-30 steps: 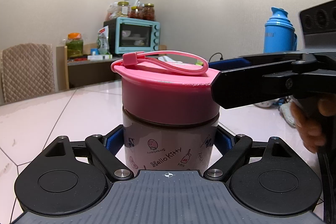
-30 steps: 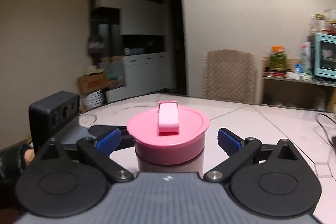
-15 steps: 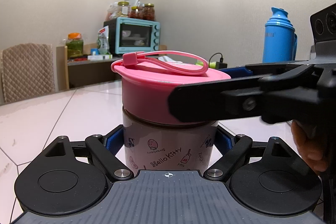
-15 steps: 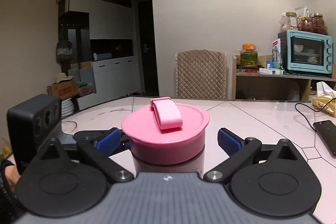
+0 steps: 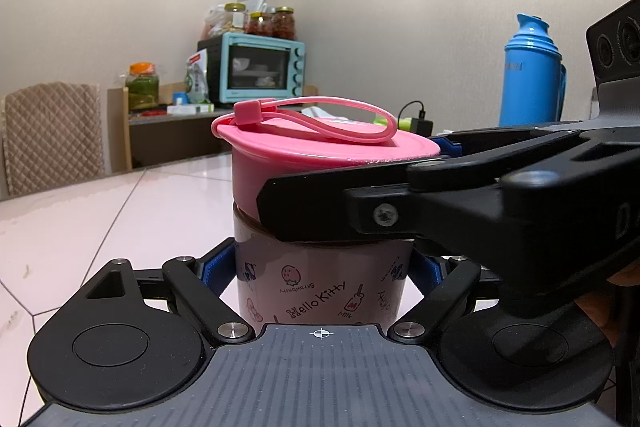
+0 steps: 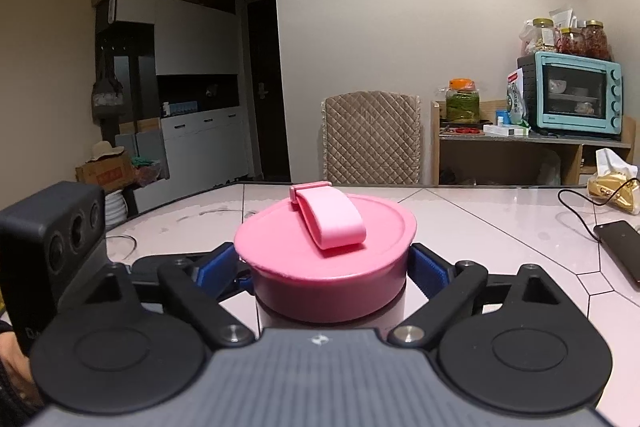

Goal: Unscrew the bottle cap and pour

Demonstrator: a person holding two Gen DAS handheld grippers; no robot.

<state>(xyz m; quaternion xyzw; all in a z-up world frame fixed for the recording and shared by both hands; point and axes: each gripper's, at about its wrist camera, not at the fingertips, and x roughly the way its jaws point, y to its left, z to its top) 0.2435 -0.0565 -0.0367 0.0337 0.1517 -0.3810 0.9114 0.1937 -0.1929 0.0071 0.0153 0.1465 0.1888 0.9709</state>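
bottle (image 5: 320, 291) base hidden behind gripper housing, jar (image 6: 594, 41) contents too small — thermos (image 5: 530, 75) label unreadable

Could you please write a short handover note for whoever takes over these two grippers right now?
Left gripper: shut on the bottle, holding its printed body upright on the table.
Right gripper: jaws closing around the pink cap; its blue pads sit right at the cap's sides.
Done: bottle steadied, cap straddled.
Left: finish the grip, unscrew the cap, lift it off, then pour. The cap is still seated on the bottle, with its strap lying flat on top.
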